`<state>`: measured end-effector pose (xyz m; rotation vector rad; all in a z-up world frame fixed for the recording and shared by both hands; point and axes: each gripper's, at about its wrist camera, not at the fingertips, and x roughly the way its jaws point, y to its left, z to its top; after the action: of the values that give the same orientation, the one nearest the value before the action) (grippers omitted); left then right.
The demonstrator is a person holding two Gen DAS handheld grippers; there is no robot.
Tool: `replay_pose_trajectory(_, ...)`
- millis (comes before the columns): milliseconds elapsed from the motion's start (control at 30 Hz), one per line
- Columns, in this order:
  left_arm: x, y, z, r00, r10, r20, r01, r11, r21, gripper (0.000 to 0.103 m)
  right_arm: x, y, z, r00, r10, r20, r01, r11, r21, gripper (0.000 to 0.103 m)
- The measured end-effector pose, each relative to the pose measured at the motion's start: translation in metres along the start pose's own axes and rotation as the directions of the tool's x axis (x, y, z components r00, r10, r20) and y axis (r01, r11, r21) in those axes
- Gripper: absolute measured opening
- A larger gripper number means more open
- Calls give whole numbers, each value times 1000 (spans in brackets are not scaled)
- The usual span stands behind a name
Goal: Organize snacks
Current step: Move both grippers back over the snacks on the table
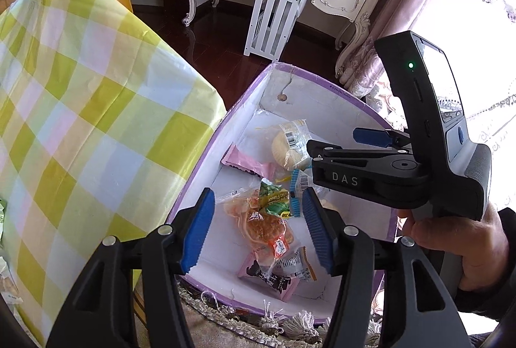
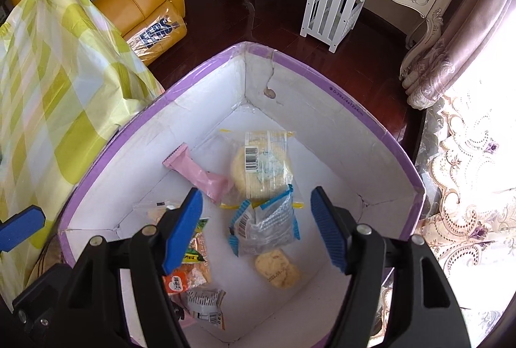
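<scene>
On the left, a checked cloth (image 1: 80, 109) covers the bench beside a white box (image 2: 338, 83) with a purple rim. The left gripper (image 1: 258, 228) hangs over the near part of the box. Its jaws are open, with nothing between them and nothing touching them. Under it lie an orange snack bag (image 1: 264, 227), a green pack (image 1: 272, 198) and a pink pack with dark print (image 1: 269, 278). Farther in is a plain pink pack (image 2: 200, 172), and beside it a round cake (image 2: 258, 167) in clear wrap. To the right, the right gripper (image 2: 256, 228) also points down into the box. Its jaws are wide open and empty. Below them are a blue-edged clear bag (image 2: 264, 223) and a yellow cake (image 2: 278, 273). A hand (image 1: 458, 241) holds the right gripper's handle.
</scene>
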<state>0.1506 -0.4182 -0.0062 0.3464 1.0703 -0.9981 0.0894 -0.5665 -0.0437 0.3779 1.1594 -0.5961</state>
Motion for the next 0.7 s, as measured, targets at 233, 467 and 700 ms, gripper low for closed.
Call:
replay_pose_trajectory(233, -24, 26, -2, 995, 82, 61, -79, 996, -48, 55, -23, 25, 4, 998, 28, 53, -26, 999, -39, 72)
replay_pose_trajectory(467, -61, 68, -11, 975, 188, 119, -170, 974, -147, 55, -49, 78, 9, 988, 94, 119, -78, 989, -128, 73)
replay_pose_trajectory(700, -93, 106, -24, 955, 252, 155, -211, 948, -238, 56, -67, 134, 10, 971, 192, 140, -163, 968, -192, 74)
